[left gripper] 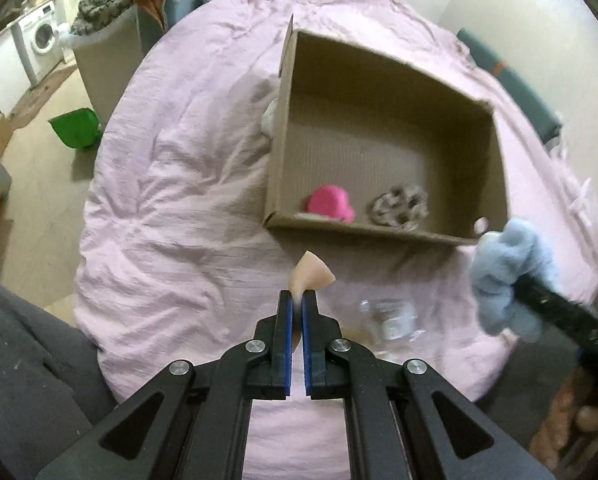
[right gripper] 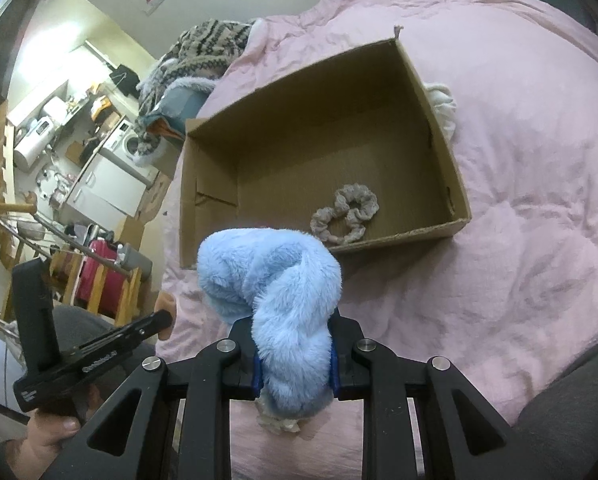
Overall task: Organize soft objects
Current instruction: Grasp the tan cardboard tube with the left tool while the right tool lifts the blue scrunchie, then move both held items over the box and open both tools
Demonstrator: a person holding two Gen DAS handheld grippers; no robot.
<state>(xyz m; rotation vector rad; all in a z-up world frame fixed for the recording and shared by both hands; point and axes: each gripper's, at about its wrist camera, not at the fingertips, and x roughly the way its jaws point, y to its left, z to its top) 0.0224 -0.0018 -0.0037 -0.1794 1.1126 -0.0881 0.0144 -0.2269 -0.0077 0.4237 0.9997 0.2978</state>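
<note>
Two items are already stowed in the cardboard box (left gripper: 379,136): a pink piece (left gripper: 331,204) and a scrunchie (left gripper: 399,208). The left gripper (left gripper: 298,300) jaws are clenched on a beige sponge (left gripper: 313,272); the right gripper (right gripper: 293,344) jaws are clamped around a blue fluffy piece (right gripper: 275,272), with the box at 12 o'clock. Both are judged undelivered.

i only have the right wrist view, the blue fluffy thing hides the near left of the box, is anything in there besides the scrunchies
Observer: Yes, a pink soft toy lies in the box, left of the scrunchies.
Operator: what is the left gripper doing
Observer: The left gripper is shut on a peach sponge, short of the box.
Operator: anything on the bed near it
Observer: A clear plastic packet lies on the pink duvet, just right of that gripper.
</note>
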